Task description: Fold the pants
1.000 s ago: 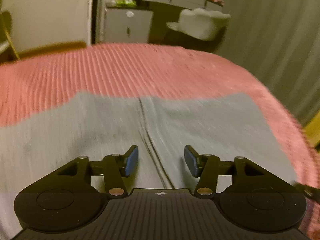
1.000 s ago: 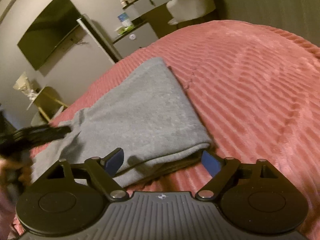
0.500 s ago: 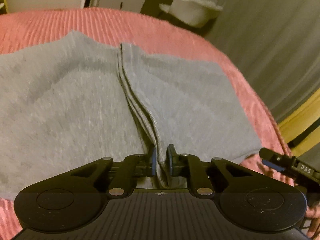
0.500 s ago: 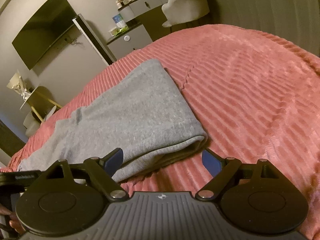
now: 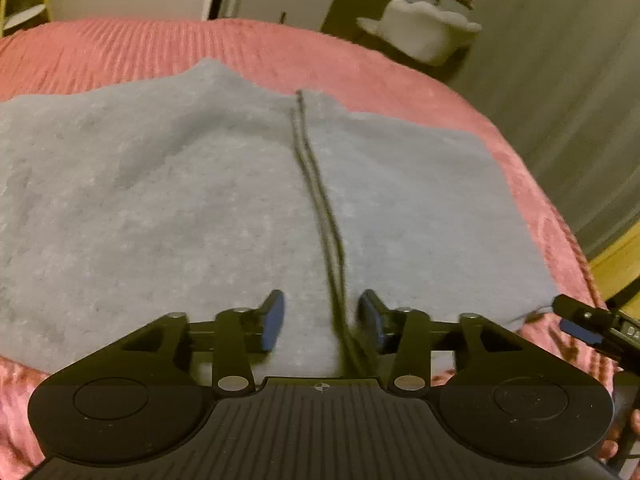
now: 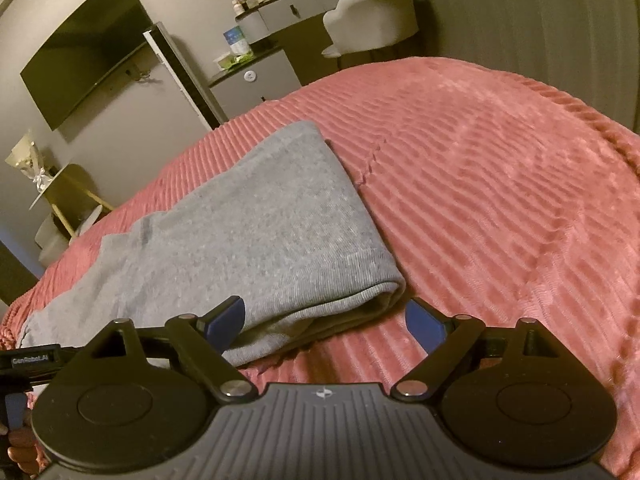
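Note:
Grey pants [image 5: 200, 208] lie flat on a pink ribbed bedspread [image 5: 120, 52]. A dark seam line [image 5: 320, 200] runs down their middle. My left gripper [image 5: 322, 322] is open just above the near edge of the pants, its jaws on either side of the seam. In the right wrist view the pants [image 6: 248, 232] lie folded lengthwise, their hem end nearest. My right gripper [image 6: 324, 320] is open and empty, with the hem corner between its jaws. The right gripper's tip [image 5: 584, 322] shows at the right edge of the left wrist view.
The pink bedspread [image 6: 500, 200] stretches wide to the right of the pants. Beyond the bed stand a grey cabinet [image 6: 256, 88], a white chair [image 6: 372, 20], a wall TV [image 6: 80, 72] and a small side table [image 6: 64, 196]. A grey curtain [image 5: 560, 80] hangs at the right.
My left gripper was shut on the seam fold half a second ago; it has opened and let go, and pulled back a little. My right gripper has stayed open and edged closer to the hem.

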The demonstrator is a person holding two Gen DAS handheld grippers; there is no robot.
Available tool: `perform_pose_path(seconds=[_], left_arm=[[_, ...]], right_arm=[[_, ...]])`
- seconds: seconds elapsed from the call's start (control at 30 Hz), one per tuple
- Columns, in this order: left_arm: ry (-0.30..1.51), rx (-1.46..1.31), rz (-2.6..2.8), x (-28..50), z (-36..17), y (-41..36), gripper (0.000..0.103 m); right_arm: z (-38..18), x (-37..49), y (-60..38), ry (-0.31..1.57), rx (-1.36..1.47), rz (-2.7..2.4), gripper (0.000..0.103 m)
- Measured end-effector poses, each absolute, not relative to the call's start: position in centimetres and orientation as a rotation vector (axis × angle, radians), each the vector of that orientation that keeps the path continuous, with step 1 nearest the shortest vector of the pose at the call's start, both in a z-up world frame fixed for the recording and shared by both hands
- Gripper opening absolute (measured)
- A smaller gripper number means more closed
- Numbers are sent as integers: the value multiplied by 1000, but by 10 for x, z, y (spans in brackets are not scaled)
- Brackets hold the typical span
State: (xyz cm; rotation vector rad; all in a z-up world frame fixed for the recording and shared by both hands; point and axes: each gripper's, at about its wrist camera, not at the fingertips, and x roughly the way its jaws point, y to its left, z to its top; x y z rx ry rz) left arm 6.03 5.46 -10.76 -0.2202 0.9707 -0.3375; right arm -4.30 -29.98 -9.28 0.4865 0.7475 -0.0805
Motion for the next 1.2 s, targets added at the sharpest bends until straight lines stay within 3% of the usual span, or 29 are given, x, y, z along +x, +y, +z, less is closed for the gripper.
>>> perform_pose_path(seconds=[0.57, 0.8, 0.9, 0.93, 1.2], left_arm=[[987, -220, -217, 59, -106, 85, 67], [973, -298, -107, 56, -89, 123, 81], [942, -383, -34, 54, -77, 162, 90], [932, -436, -6, 53, -73, 181, 97], [845, -842, 156, 27, -87, 326, 97]], right_arm=[[-86, -29, -274, 838, 432, -142, 95], [-70, -24, -249, 823, 394, -104, 100], [-61, -21, -237, 790, 428, -80, 100], [-59, -19, -233, 785, 449, -75, 100], [-71, 3, -187, 855, 477, 48, 100]])
